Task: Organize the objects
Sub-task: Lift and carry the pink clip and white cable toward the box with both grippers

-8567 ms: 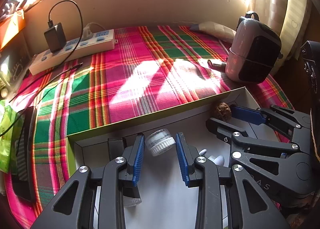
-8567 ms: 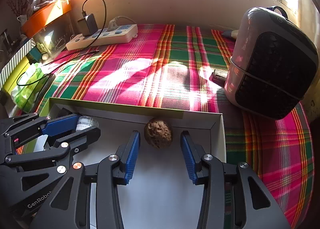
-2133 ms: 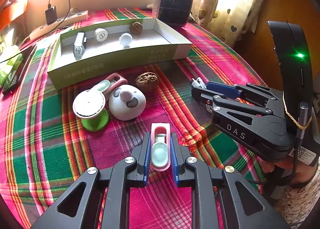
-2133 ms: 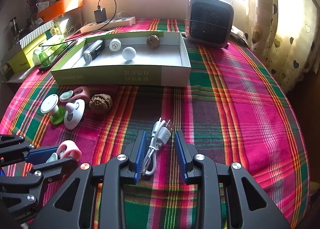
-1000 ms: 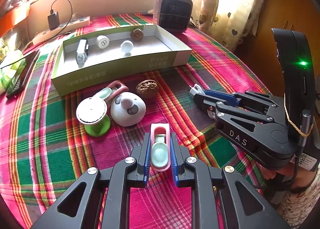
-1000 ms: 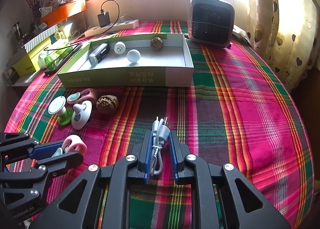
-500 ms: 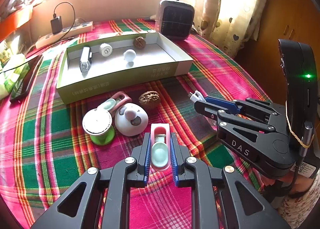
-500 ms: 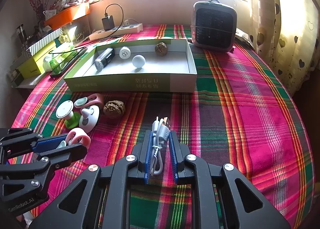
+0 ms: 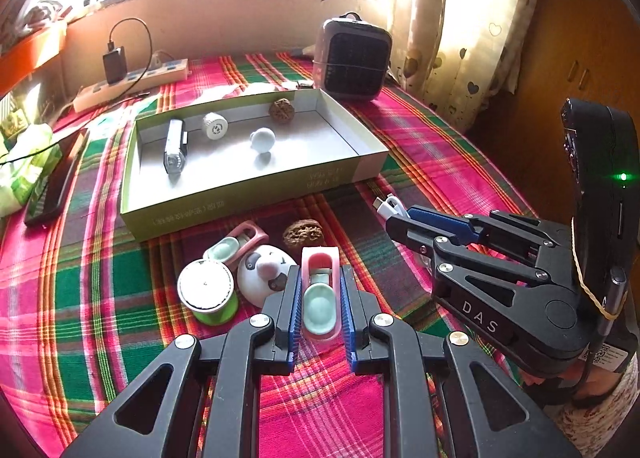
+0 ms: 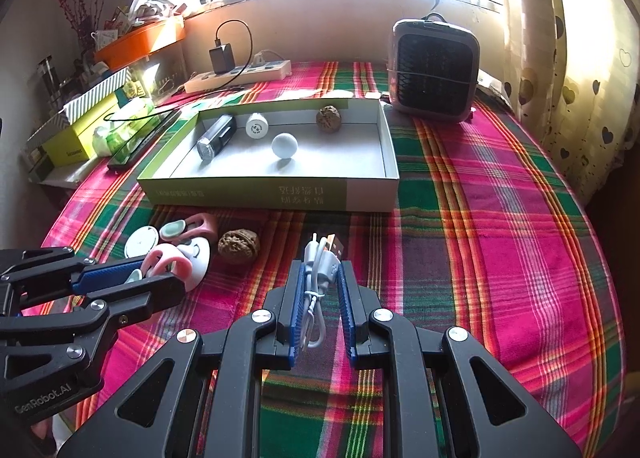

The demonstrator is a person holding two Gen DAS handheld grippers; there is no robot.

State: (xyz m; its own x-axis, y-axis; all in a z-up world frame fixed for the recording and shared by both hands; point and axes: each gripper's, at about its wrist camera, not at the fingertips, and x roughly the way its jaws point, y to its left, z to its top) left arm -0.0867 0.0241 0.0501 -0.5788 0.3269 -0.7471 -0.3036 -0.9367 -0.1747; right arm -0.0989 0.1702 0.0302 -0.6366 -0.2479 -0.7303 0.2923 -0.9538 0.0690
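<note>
Left gripper [image 9: 320,298] clamps clip [image 9: 319,294] | right gripper [image 10: 322,298] clamps cable [image 10: 318,282] | box [image 10: 272,189] lies ahead, long side facing both

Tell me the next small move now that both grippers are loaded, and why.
Probably carry both loads forward over the box and release them inside. The left gripper is shut on the pink clip, the right gripper on the white cable, and both are clear of the cloth. The box has bare floor on its right side.
</note>
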